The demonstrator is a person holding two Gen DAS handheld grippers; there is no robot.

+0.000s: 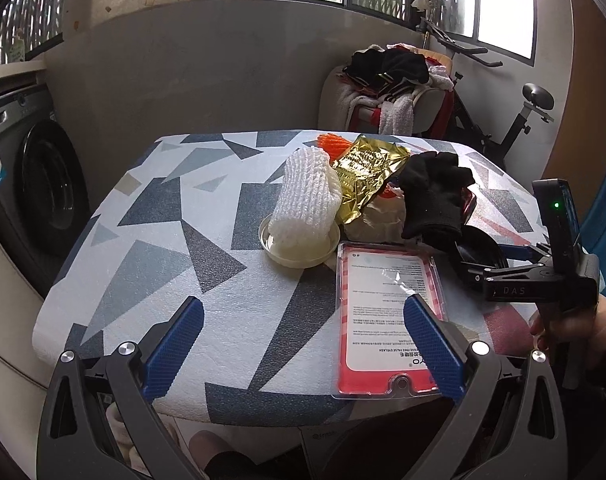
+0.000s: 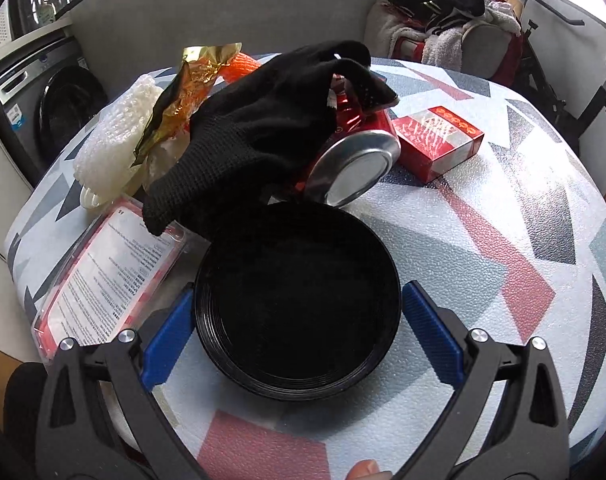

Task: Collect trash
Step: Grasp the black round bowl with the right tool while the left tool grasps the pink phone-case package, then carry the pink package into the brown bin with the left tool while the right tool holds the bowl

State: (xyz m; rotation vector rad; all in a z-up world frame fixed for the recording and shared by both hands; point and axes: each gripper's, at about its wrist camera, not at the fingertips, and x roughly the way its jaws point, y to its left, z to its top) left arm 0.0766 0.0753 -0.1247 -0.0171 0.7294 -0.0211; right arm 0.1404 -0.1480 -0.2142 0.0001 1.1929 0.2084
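Trash remains uncollected on the patterned worktop (image 2: pixel 503 240): right tongs (image 2: pixel 297 312) straddle the black round plastic lid (image 2: pixel 297 300) mid-frame; left tongs (image 1: pixel 303 344) gape wide, empty.

The left tongs (image 1: pixel 303 344) hang wide apart over the near edge of the counter (image 1: pixel 151 240), their right pad above a flat clear-and-red package (image 1: pixel 387 316) lying by that edge. Beyond it a white foam net (image 1: pixel 307 196) stands in a small pale dish (image 1: pixel 299 250). A crumpled gold wrapper (image 1: pixel 365 172) and a black glove (image 1: pixel 435 192) are heaped toward the far right corner. The right tongs (image 1: pixel 483 270) reach in from the right edge beside a black bowl (image 1: pixel 479 248)
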